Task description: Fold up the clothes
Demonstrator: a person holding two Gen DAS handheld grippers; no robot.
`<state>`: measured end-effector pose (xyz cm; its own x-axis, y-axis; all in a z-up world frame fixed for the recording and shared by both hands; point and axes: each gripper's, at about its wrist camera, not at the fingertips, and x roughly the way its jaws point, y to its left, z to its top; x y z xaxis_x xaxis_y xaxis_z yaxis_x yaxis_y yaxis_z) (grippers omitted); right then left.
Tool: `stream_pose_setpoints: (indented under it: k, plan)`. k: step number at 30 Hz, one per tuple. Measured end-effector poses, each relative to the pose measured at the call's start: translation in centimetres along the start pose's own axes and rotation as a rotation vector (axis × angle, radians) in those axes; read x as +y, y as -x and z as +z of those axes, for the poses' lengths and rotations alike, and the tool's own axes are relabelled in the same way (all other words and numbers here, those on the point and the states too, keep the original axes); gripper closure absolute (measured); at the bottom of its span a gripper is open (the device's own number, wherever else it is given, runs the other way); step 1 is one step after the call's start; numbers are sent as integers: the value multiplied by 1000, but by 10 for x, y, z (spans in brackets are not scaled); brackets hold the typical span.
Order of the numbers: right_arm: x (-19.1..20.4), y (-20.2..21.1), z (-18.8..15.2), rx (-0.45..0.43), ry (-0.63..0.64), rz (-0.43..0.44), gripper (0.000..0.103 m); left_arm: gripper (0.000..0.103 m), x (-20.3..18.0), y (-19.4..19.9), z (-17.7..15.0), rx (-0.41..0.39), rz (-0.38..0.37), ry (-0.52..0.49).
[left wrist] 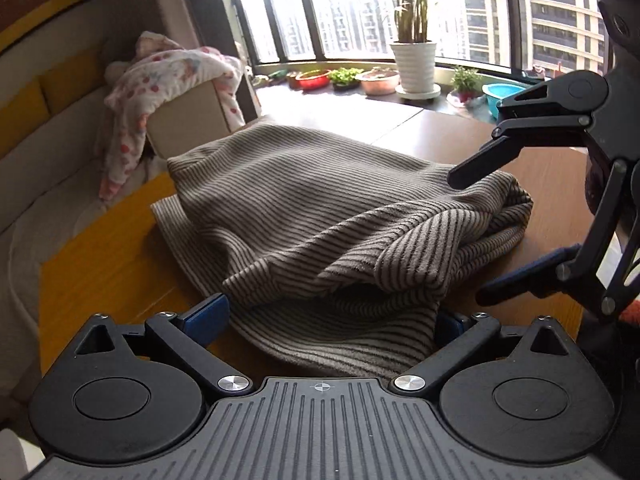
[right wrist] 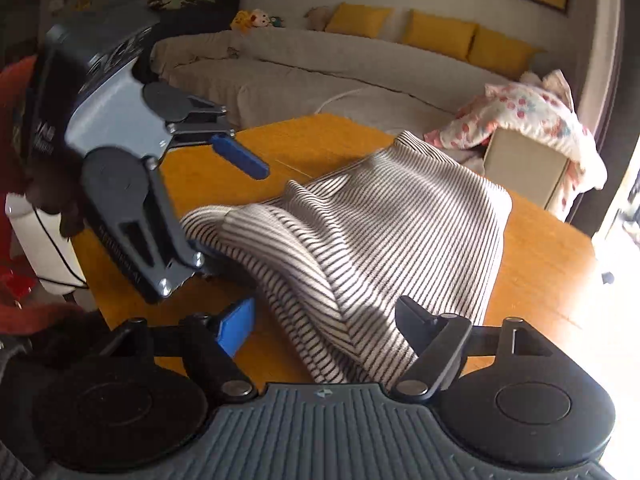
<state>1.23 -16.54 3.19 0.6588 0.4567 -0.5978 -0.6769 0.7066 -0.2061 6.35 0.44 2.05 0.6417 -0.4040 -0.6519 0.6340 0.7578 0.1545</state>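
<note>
When viewed from the left wrist: one striped garment (left wrist: 300, 208) heaped mid-table, near hem folded back on itself, far edge short of the table (left wrist: 100, 248) rim. Bare wood open to the left and at far right. Left gripper (left wrist: 330, 320) spread wide, near fold of the garment between the pads, seemingly unpressed. Right gripper (left wrist: 470, 238) at right, likewise spread, upper finger over the garment's right edge, lower one just beside it. Behind: one cardboard box (left wrist: 188, 120), contents hidden under a floral cloth (left wrist: 160, 72). On the sill, one white pot (left wrist: 414, 64) holding a tall palm, plus a red bowl (left wrist: 314, 79), a pink bowl (left wrist: 378, 82) and a blue bowl (left wrist: 500, 94).

From the right wrist: right gripper (right wrist: 326, 324) spread, garment's corner running between the fingers. Left gripper (right wrist: 236, 210) at left, spread, lower finger against the garment's edge. Bare wood to the right. Three yellow cushions (right wrist: 438, 34) on one sofa (right wrist: 300, 68).
</note>
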Motion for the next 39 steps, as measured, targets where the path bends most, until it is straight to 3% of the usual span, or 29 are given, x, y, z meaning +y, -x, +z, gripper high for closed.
stream_pose_setpoints:
  k: [5,6,7,8,14,17,19,21,25,28,30,33,35,37,39]
  plan:
    - [18,-21,-15,-48,212,-215,20,1,20,-1,7,-8,-93,182]
    - [19,-26,-17,-66,260,-261,24,1,23,-1,7,-14,-109,206]
    - [19,-30,-18,-73,292,-291,49,2,24,-1,7,-19,-123,227]
    - [16,-34,-15,-65,302,-296,66,3,22,1,6,-26,-134,234]
    - [-21,-10,21,-27,238,-279,77,3,45,46,7,-182,-245,335]
    - [-19,15,36,43,243,-185,78,6,65,62,19,-280,-268,404]
    - [-4,35,39,98,313,-96,78,20,71,53,29,-299,-299,426]
    - [9,52,42,157,369,-13,78,25,77,35,39,-302,-346,455]
    - [12,79,65,213,446,69,78,40,89,-25,45,-193,-476,569]
    - [-3,78,92,193,509,91,78,44,93,-74,39,-39,-486,611]
    - [-17,67,107,190,551,122,77,50,100,-84,31,-40,-511,631]
    - [-34,35,119,220,595,196,74,50,125,-86,16,-58,-596,767]
    - [-53,-5,120,235,553,214,67,44,138,-79,5,-98,-604,812]
    - [-67,-39,116,245,504,210,58,29,152,-62,-6,-145,-565,837]
    - [-77,-64,110,247,465,200,46,26,160,-43,-10,-166,-458,804]
